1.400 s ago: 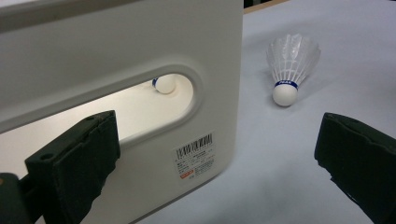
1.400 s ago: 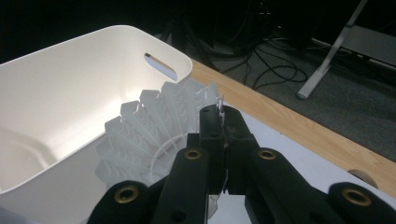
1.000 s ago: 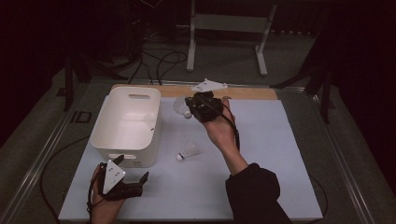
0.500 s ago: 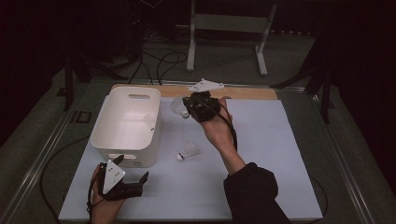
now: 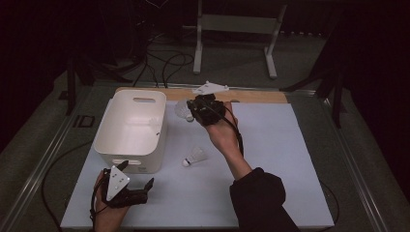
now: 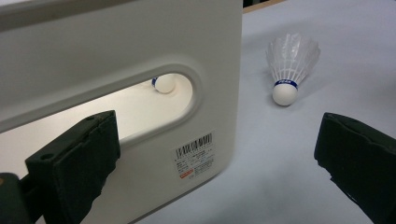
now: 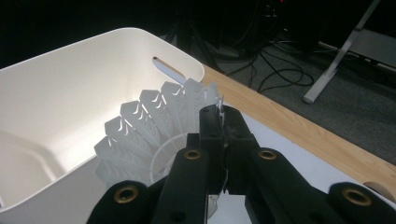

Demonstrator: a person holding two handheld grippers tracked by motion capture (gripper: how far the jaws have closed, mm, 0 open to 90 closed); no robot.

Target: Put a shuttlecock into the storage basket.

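Now the right gripper [image 5: 193, 112], upper centre of the high view, reaches from an outstretched forearm, jaws pinched tight on the skirt of a white feathered shuttlecock [image 7: 154, 126] just beside the white plastic bin's [image 5: 113, 140] far rim. Lower left, the left gripper [image 5: 138, 181] rests wide open, empty. A second white shuttlecock [image 6: 290, 65] lies on the table, blue band marked "PEAK".

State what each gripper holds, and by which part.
Right gripper: shut on the white feathered shuttlecock, pinching its skirt edge. Left gripper: open, holding nothing.
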